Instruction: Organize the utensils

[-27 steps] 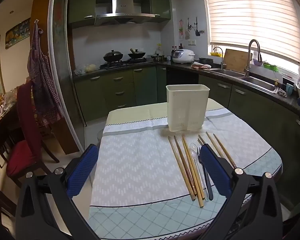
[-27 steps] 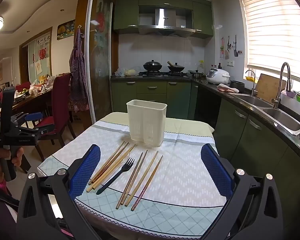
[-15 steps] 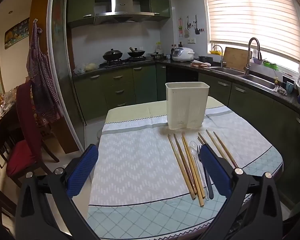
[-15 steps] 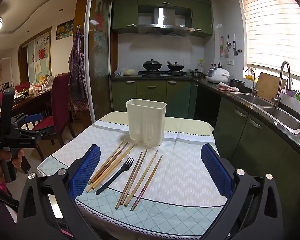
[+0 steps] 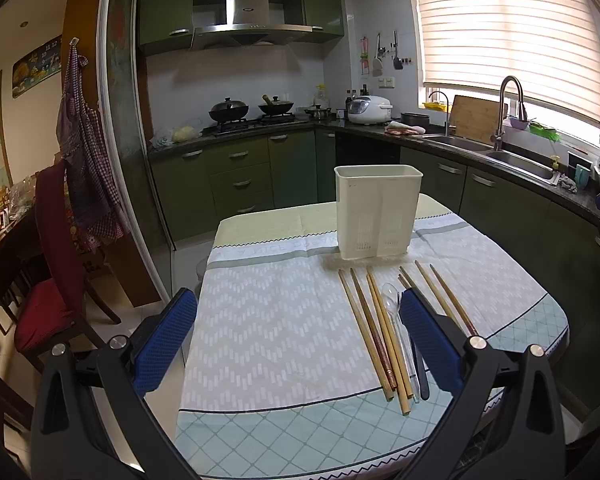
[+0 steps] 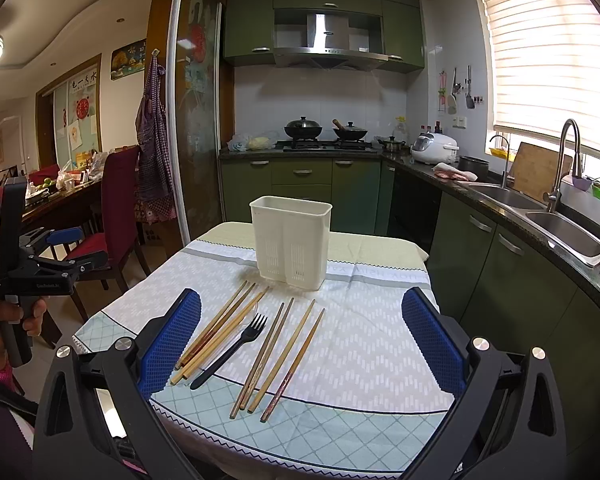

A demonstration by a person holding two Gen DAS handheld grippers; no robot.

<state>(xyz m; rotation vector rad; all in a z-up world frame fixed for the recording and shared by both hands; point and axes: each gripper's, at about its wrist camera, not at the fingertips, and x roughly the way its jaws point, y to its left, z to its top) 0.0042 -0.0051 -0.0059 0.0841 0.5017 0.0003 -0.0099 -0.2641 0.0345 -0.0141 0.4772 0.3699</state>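
Chopsticks (image 6: 220,332) and fork (image 6: 232,350) lie before holder (image 6: 290,242); both grippers (image 5: 296,340) (image 6: 300,336) spread, empty: pinch one piece mid-shaft.

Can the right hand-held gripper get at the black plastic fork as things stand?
Probably yes. The right hand-held gripper is wide open, and the black plastic fork lies bare on the tablecloth between wooden chopsticks, nothing covering it, though the neighbouring sticks lie close.

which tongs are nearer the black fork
Right. The right tongs hang open above the near table edge with the fork lying just ahead between their fingers. The left tongs are held off the table's left side, well away from it.
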